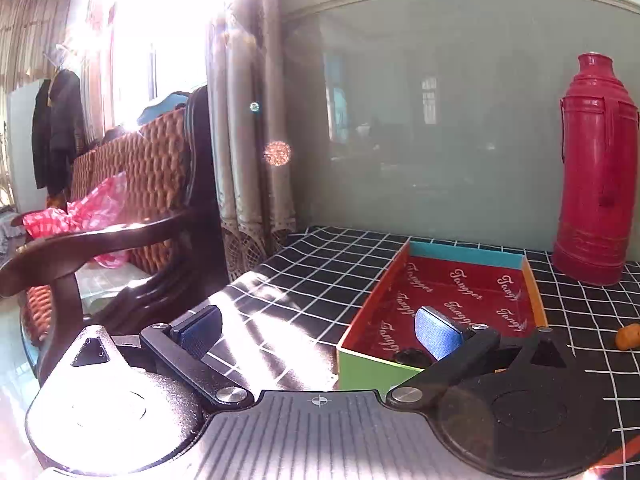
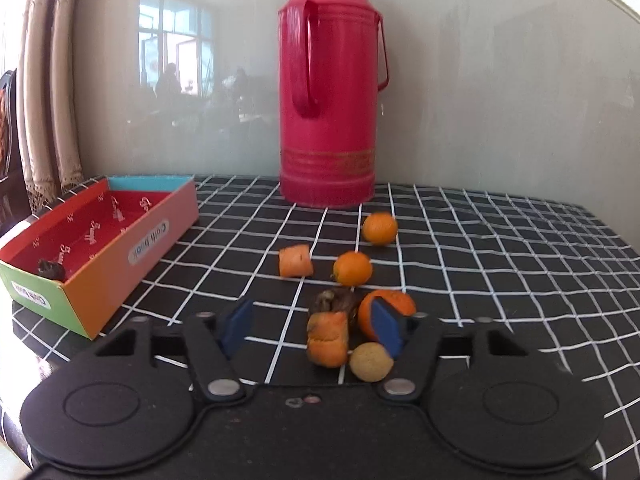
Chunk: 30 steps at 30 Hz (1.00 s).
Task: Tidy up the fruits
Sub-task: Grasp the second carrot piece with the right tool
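1. Both jaws stand apart with nothing between them: the left gripper (image 1: 318, 330) hangs over the near left corner of the box (image 1: 374, 294), while the right gripper (image 2: 314, 330) is low over the fruit pile, its blue pads (image 2: 387, 326) flanking the near pieces without clamping any.
2. Most of the fruit lies loose on the cloth to the right of the box: a pale round fruit (image 2: 371, 361) nearest, an orange chunk (image 2: 328, 338) beside it, a dark shrivelled piece (image 2: 335, 300) just behind, a large orange (image 2: 394, 304) partly hidden by the right pad, then another orange chunk (image 2: 295, 261) and two small oranges (image 2: 353, 267) (image 2: 380, 227) farther off.
3. One dark fruit (image 2: 50, 267) already sits in the box's near end, so I judge the box to be the collecting place and the sorting barely begun.
4. Open jaws over the pile suggest a pick is being lined up; the pieces touch, so a neighbour may get nudged.
5. A black tablecloth (image 2: 500, 240) with a white grid covers the table; a red thermos (image 2: 330, 92) stands at the far edge against a glossy pale wall.
6. To the left are curtains (image 1: 248, 120), a wicker-backed chair (image 1: 132, 184) with a pink bag, and a glaring window.
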Each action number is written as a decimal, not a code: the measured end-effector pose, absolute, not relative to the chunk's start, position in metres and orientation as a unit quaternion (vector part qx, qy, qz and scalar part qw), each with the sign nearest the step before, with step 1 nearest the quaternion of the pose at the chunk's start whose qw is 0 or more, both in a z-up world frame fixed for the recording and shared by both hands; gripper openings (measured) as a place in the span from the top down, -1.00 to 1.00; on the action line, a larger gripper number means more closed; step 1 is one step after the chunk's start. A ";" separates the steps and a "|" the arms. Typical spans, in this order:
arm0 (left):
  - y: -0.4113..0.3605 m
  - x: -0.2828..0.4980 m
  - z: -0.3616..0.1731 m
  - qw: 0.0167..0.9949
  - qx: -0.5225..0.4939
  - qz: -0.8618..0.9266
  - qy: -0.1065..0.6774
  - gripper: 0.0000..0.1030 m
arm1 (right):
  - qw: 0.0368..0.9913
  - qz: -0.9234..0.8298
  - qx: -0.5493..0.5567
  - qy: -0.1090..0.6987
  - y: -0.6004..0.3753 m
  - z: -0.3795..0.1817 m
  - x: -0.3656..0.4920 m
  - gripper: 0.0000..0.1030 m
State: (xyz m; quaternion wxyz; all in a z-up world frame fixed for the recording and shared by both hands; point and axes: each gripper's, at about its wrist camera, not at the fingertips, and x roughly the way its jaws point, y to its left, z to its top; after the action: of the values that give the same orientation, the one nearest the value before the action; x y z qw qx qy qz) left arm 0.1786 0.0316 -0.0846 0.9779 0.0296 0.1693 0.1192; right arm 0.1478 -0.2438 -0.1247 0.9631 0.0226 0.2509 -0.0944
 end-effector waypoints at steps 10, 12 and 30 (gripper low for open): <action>0.060 0.176 -0.086 0.975 0.016 0.134 0.177 -0.99 | 0.947 -0.128 0.010 0.296 -0.245 -0.144 0.169 0.61; 0.065 0.177 -0.086 0.973 0.005 0.136 0.184 -0.99 | 0.945 -0.130 0.014 0.299 -0.246 -0.146 0.171 0.71; 0.108 0.166 -0.098 0.961 -0.019 0.173 0.213 -0.99 | 0.981 0.088 0.022 0.172 -0.161 -0.103 0.172 0.71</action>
State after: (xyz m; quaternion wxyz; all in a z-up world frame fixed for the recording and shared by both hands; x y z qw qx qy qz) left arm 0.1661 0.1076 -0.0983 0.9615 -0.0190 0.2127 0.1732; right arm 0.1716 -0.1614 -0.1030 0.9810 0.0221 0.1719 0.0877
